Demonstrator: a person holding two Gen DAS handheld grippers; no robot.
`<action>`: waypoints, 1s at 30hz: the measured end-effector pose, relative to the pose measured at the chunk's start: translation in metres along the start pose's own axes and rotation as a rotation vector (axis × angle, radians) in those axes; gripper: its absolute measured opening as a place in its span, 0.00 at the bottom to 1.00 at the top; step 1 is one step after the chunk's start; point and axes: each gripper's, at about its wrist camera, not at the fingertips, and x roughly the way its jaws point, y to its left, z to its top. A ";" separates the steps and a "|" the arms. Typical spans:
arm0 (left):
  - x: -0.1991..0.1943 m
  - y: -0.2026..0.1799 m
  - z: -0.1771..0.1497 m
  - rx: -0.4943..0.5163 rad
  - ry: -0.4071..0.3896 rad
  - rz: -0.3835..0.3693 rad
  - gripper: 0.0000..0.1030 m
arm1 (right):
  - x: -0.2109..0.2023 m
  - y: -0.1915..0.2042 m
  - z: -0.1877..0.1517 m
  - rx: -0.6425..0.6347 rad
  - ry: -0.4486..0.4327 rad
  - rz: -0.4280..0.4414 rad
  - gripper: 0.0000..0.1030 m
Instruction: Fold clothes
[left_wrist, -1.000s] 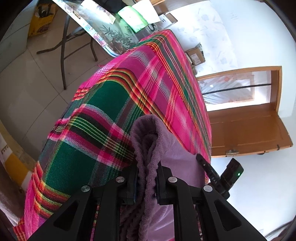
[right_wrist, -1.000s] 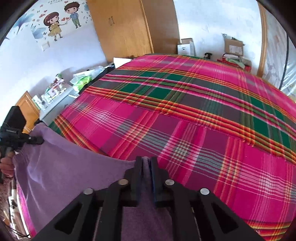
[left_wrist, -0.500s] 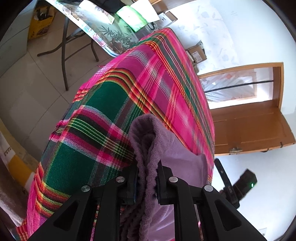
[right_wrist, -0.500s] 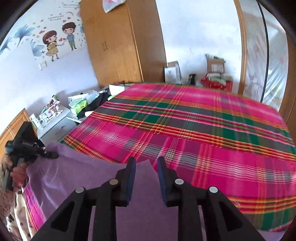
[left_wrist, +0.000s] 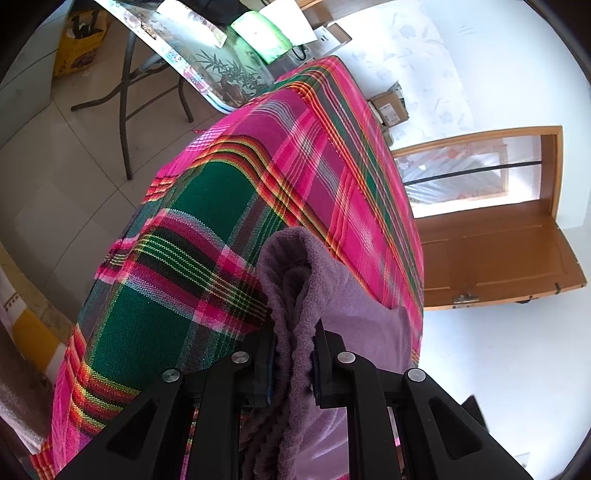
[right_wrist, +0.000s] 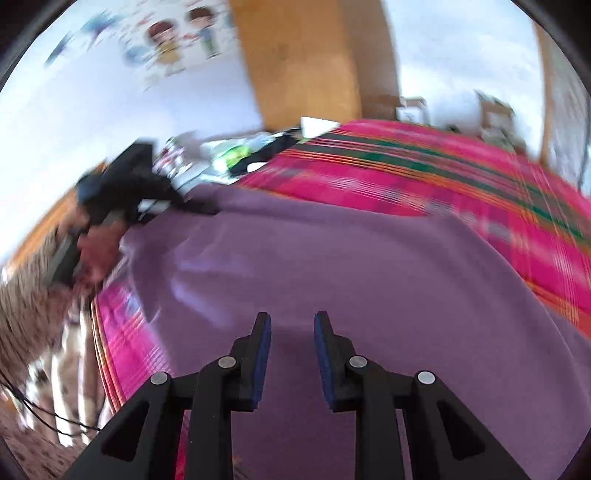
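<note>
On plaid bedspread (left_wrist: 207, 229), left gripper (left_wrist: 293, 356) pinches bunched fleecy purple garment (left_wrist: 295, 295)

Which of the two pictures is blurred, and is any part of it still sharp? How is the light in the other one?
Right wrist view: motion blur smears the plaid bedspread and the wall, yet the right gripper, jaws open, stays sharp over the purple garment. Left wrist view: sharp; the white wall is overexposed, and the left gripper clamps the garment's edge.
</note>
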 end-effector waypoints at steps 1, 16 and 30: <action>0.000 0.000 0.000 0.001 0.000 0.000 0.16 | 0.004 0.009 -0.001 -0.027 0.003 0.003 0.24; 0.000 0.003 0.002 0.007 0.006 -0.015 0.16 | 0.025 0.064 0.005 -0.152 0.074 -0.011 0.31; 0.001 -0.003 0.004 0.024 0.019 0.003 0.16 | 0.038 0.113 0.019 -0.257 0.001 0.086 0.41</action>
